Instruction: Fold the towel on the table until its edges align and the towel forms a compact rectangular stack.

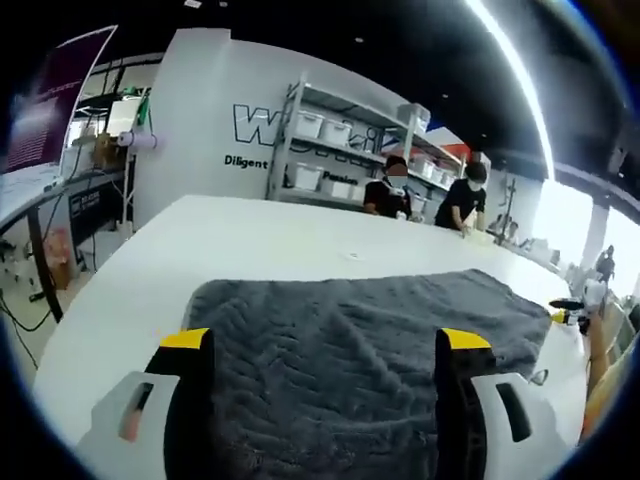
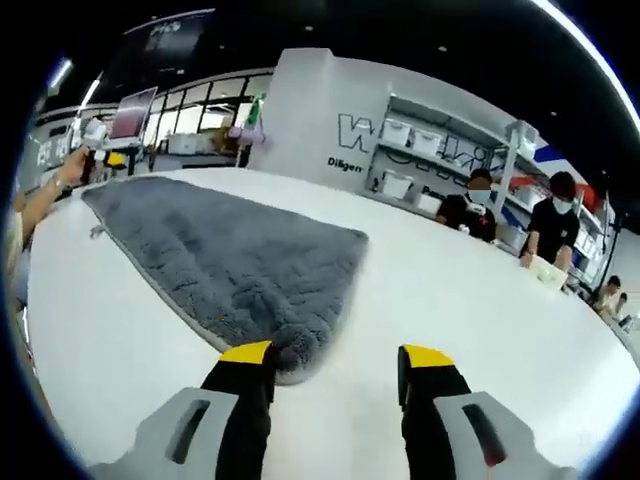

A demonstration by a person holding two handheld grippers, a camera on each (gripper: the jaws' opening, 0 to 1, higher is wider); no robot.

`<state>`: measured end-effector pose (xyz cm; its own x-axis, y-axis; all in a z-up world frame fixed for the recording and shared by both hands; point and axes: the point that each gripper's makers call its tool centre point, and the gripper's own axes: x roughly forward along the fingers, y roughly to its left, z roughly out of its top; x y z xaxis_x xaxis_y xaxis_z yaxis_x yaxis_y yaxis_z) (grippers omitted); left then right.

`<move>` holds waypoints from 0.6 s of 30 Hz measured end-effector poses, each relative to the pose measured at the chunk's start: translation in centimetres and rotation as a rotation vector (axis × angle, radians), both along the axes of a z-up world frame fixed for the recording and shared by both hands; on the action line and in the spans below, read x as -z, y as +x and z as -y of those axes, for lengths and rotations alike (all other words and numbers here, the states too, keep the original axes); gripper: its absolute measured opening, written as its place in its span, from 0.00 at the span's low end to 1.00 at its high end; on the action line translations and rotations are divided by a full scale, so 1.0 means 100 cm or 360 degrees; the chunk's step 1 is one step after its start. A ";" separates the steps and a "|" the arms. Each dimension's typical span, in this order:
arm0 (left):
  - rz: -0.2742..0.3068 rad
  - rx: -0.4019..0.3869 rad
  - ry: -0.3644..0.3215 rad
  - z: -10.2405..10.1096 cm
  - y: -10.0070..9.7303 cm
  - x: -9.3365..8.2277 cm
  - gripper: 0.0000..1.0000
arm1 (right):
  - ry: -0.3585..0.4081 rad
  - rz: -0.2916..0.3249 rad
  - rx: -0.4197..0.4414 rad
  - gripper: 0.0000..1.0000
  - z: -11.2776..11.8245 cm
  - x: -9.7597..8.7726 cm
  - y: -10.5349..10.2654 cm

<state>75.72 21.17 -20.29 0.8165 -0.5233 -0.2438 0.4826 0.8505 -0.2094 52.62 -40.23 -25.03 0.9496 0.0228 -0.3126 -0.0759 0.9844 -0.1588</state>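
A grey fluffy towel lies spread flat on the white table. My left gripper is open at the towel's near edge, its yellow-tipped jaws wide apart over the cloth with nothing held. In the right gripper view the towel stretches from the far left to a rounded corner close to me. My right gripper is open, and its left jaw is just beside that corner. A hand holds the right gripper at the towel's far right corner. A hand holds the left gripper at the far left end.
The bare white table top runs wide to the right of the towel. Two people stand at the table's far side before white shelves with bins. Desks and a screen stand beyond the table's left edge.
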 end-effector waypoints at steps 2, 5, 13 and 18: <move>0.0002 0.0025 -0.0017 0.004 -0.003 -0.003 0.99 | 0.0118 0.0037 -0.0048 0.69 -0.006 -0.004 0.000; 0.0041 0.0075 -0.0006 0.010 -0.004 -0.009 0.99 | 0.0314 0.0090 -0.0116 0.83 -0.012 -0.011 0.001; 0.0048 0.0139 0.0038 0.028 -0.026 -0.014 0.99 | 0.0252 0.0052 -0.0102 0.99 -0.004 -0.007 -0.004; 0.0077 0.0150 0.0087 0.037 -0.056 -0.016 0.99 | 0.0177 0.0014 -0.0125 0.99 -0.005 -0.008 -0.009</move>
<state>70.15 17.46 -18.68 0.7758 -0.5854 -0.2355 0.5695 0.8103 -0.1381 51.68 -39.76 -24.24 0.9462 0.1313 -0.2959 -0.1525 0.9870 -0.0499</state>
